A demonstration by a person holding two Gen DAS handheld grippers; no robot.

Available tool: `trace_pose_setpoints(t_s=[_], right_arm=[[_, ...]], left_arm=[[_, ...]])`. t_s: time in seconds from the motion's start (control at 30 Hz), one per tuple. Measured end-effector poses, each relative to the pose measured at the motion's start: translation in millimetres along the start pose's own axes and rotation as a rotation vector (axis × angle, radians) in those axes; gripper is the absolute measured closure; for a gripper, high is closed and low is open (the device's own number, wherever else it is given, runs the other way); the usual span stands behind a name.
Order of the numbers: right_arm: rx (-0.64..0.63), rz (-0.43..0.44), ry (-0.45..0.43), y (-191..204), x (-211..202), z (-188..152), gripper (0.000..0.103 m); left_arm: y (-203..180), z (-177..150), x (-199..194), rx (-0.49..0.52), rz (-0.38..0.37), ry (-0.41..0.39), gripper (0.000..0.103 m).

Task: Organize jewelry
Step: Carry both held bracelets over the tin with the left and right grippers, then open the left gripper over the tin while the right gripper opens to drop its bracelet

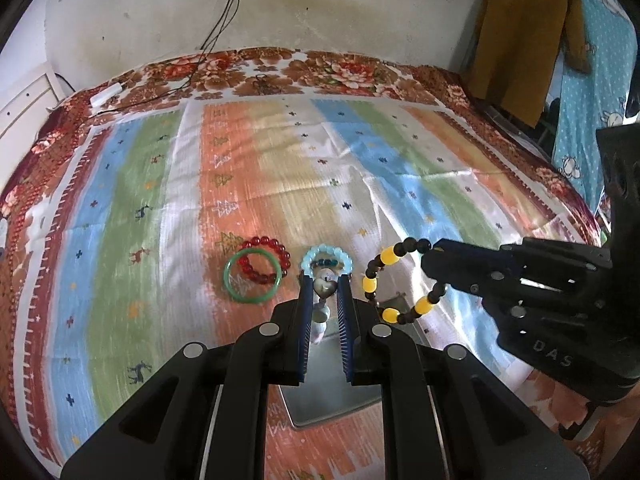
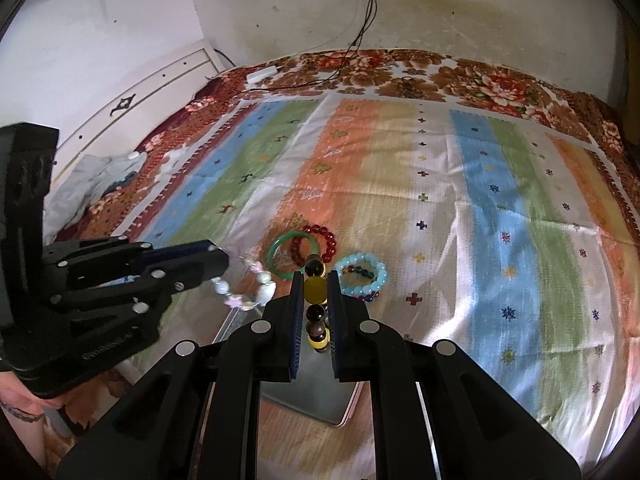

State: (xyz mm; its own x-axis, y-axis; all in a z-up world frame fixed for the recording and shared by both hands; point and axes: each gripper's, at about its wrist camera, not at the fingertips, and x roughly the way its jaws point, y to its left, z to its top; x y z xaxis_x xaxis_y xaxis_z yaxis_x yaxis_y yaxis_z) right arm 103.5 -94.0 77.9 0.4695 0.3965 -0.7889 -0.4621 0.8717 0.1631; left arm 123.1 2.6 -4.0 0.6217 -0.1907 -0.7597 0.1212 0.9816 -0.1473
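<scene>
My left gripper [image 1: 325,278] is shut on a pale bead bracelet with a heart charm [image 1: 325,289], which hangs above a shiny metal tin [image 1: 328,396]. To its right, my right gripper [image 1: 430,257] is shut on a yellow-and-black bead bracelet [image 1: 387,257], also held off the cloth. In the right wrist view that bracelet [image 2: 315,291] sits between the right gripper's [image 2: 316,276] pads over the tin [image 2: 320,396]. The left gripper [image 2: 224,264] and its pale bracelet [image 2: 262,282] are on the left. On the striped cloth lie a green bangle [image 1: 229,278], a red bead bracelet [image 1: 264,242] and a light blue bead bracelet [image 1: 320,248].
The bed is covered by a striped cloth [image 1: 280,184] over a floral blanket. Black cables [image 1: 216,36] and a white adapter [image 1: 106,94] lie at the far edge below a wall socket. A brown coat [image 1: 524,40] hangs at right. Crumpled clothes [image 2: 104,180] lie at the left.
</scene>
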Motion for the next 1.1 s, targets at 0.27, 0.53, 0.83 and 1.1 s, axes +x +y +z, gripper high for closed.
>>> trace_pose_setpoints(t_s=[0.27, 0.53, 0.83, 1.1], right_arm=[[0.008, 0.02, 0.042, 0, 2, -15, 0.091], [0.018, 0.015, 0.062, 1, 3, -24, 0.087], [0.079, -0.07, 0.062, -24, 10, -23, 0.051], [0.07, -0.095, 0.067, -28, 15, -22, 0.039]], left_arm=[[-2, -13, -2, -0.019, -0.032, 0.022, 0.091], [-4, -20, 2, -0.022, -0.051, 0.044, 0.058], [26, -12, 1, -0.09, 0.042, 0.017, 0.047], [36, -7, 2, -0.1, 0.076, 0.016, 0.026]])
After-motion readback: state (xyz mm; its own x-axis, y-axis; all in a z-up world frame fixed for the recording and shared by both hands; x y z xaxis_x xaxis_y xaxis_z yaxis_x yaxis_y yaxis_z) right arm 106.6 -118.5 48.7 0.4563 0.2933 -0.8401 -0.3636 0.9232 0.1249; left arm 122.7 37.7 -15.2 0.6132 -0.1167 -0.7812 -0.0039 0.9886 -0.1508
